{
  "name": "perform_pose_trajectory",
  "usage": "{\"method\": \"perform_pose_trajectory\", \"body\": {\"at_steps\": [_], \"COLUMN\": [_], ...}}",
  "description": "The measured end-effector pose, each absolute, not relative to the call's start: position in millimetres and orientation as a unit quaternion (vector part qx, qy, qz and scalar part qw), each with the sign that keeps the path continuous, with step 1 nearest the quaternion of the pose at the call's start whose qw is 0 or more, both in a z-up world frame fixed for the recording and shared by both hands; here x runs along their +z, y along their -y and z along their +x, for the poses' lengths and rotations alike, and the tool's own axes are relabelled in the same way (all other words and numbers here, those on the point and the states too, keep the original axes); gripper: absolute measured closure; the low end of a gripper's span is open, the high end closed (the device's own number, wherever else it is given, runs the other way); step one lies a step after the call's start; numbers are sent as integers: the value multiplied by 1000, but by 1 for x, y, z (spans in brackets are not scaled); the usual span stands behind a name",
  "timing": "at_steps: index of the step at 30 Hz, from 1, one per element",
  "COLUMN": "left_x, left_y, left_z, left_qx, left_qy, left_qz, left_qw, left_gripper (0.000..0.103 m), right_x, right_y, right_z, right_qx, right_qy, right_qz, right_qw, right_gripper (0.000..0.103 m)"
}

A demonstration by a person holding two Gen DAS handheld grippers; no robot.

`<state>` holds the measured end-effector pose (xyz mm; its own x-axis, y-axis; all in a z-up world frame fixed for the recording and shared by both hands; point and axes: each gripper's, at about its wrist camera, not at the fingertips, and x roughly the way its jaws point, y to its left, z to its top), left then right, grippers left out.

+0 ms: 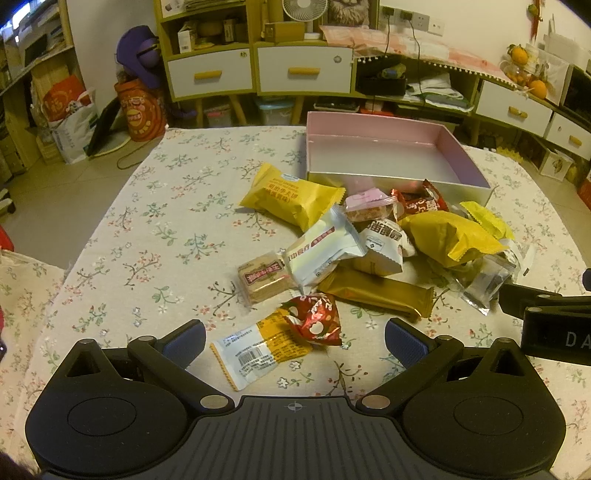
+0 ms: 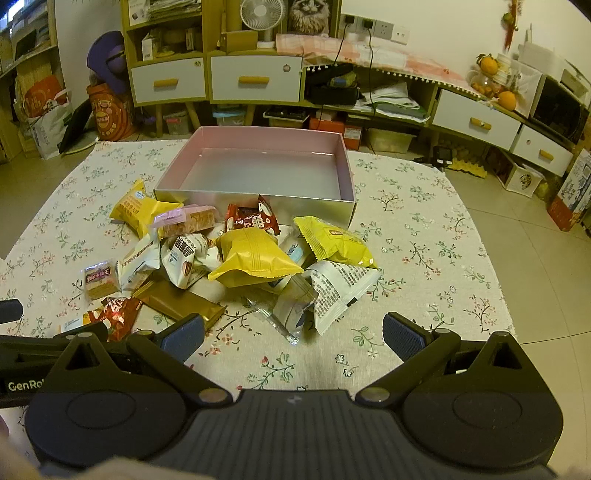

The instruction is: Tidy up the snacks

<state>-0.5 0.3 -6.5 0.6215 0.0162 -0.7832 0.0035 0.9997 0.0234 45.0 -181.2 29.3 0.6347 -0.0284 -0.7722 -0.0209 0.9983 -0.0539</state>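
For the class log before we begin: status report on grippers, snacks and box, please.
Left gripper open, right gripper open, both holding nothing. Snacks all piled on the tablecloth; box holds none. Nothing blocking the box.

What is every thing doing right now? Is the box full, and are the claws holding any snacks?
Pink cardboard box: open, nothing inside.
Left claw: open, holding nothing.
Right claw: open, holding nothing.
Pile of wrapped snacks: heaped on the tablecloth, outside the box.
Red foil snack packet: crumpled, lying on a white and orange packet.
White cabinet drawers: closed.
White round fan: cannot tell if it spins.
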Motion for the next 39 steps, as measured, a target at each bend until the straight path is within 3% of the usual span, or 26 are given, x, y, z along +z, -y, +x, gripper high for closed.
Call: {"method": "perform_pose_trajectory", "body": {"at_steps": [15, 21, 25, 31, 39], "left_x": [3, 13, 17, 14, -3], "left_y": [-11, -21, -29, -27, -16], "left_z": [12, 28, 43, 65, 77], "left_qx": [-10, -40, -54, -85, -192], "left_qy": [-439, -451, -459, -476, -399], "left_qz": [33, 30, 15, 3, 51], "left_qw": [898, 891, 887, 875, 895], "left_gripper": [0, 0, 0, 2, 11], "right_x": [27, 33, 43, 53, 39], "right_y": [195, 215, 222, 215, 214], "right_z": [49, 65, 75, 93, 116], "right_qx": [22, 52, 60, 82, 129], "right_qy": [-464, -504, -512, -510, -503], "right_qz": [-10, 51, 64, 78, 123], "right_qw": [885, 861, 855, 853, 846], "right_gripper": [0, 1, 10, 12, 18]}}
